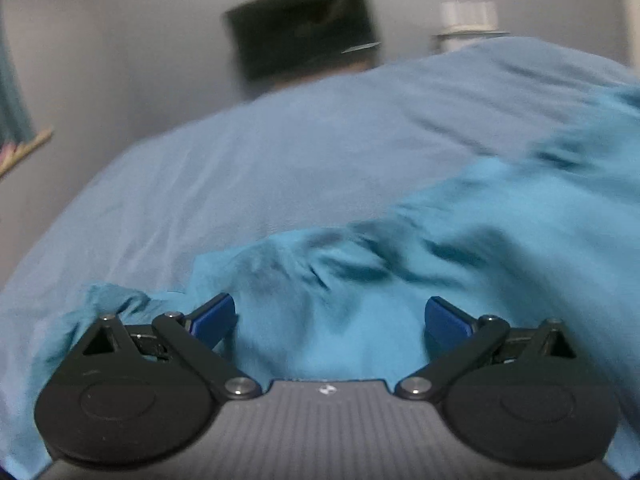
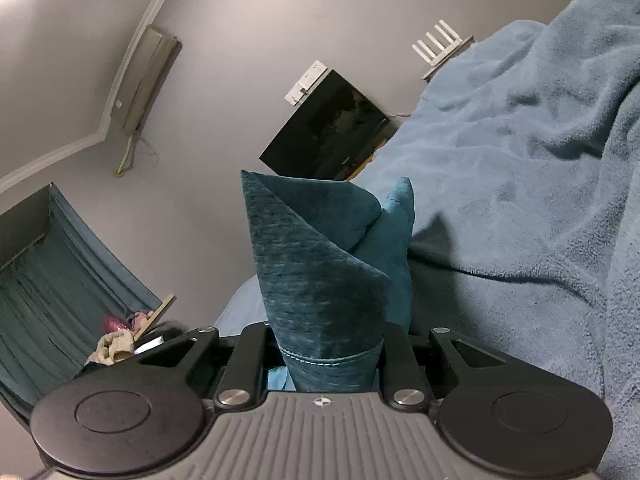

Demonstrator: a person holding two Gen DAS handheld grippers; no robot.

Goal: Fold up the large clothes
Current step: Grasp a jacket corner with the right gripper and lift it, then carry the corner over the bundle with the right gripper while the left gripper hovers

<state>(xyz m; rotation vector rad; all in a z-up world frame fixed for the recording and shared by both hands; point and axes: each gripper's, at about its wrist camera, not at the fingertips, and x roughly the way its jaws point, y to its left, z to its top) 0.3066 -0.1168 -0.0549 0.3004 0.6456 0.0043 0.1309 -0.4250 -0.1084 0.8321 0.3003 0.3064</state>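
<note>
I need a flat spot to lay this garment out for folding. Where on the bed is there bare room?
Free: the smooth light blue sheet between the teal garment and the wall with the dark screen. Crowded: the near side under the open left tool, where the garment lies crumpled, and the side with the heaped fleece blanket.

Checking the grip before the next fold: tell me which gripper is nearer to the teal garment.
Right. The right gripper is shut on a stitched hem of the teal garment. The left gripper is open, with the garment's cloth lying under and ahead of it, ungripped.
</note>
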